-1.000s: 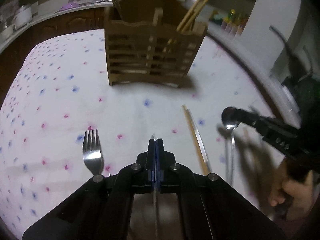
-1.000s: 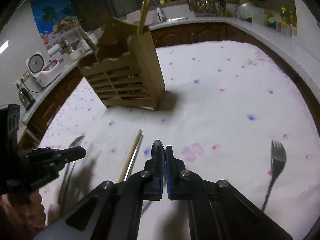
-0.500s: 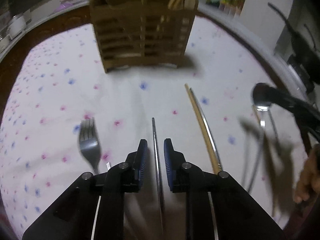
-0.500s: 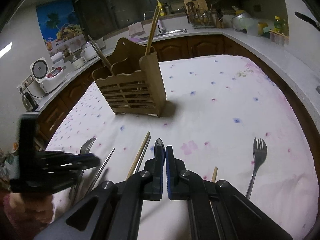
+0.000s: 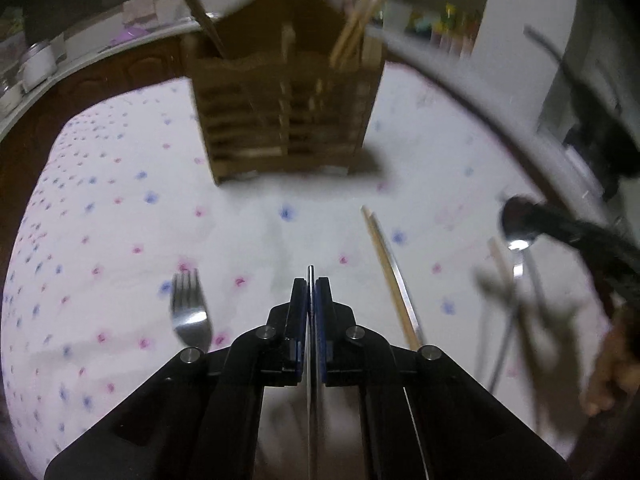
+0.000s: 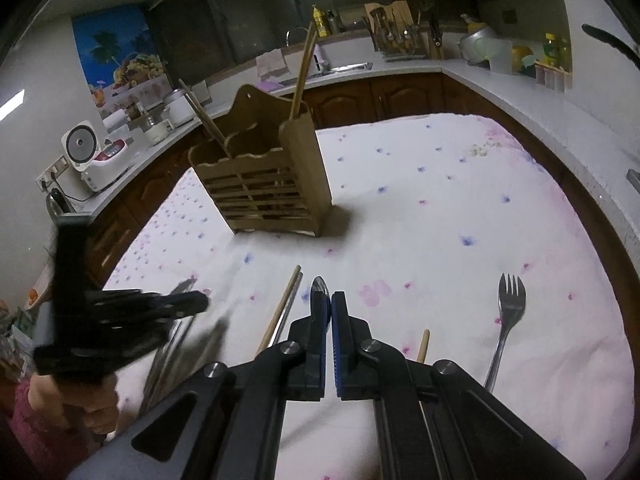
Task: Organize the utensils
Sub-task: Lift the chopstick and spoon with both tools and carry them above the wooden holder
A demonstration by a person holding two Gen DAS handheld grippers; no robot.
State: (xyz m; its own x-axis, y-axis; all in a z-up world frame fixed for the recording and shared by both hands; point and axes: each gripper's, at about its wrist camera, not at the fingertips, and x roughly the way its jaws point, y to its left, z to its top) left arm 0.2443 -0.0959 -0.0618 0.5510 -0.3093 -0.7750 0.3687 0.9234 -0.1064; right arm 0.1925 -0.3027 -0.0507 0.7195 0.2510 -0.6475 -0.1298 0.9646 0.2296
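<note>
Flowered tablecloth (image 5: 120, 184) underneath; left gripper (image 5: 311, 292) clamped on thin metal utensil (image 5: 311, 360), long axis toward wooden caddy (image 5: 286, 120) at twelve o'clock. Right gripper (image 6: 331, 308) closed on spoon (image 6: 319, 286).

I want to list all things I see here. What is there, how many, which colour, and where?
holder: one, brown wood, far side of the cloth, sticks inside
forks: two, silver, lying at the outer sides
chopstick pair: one wooden and one metal stick, lying between the grippers
cloth: one, white with small flowers
rice cooker: one, white, left counter
left hand-held gripper: black, blue pads, shut on a metal chopstick
right hand-held gripper: black, blue pads, shut on a silver spoon
</note>
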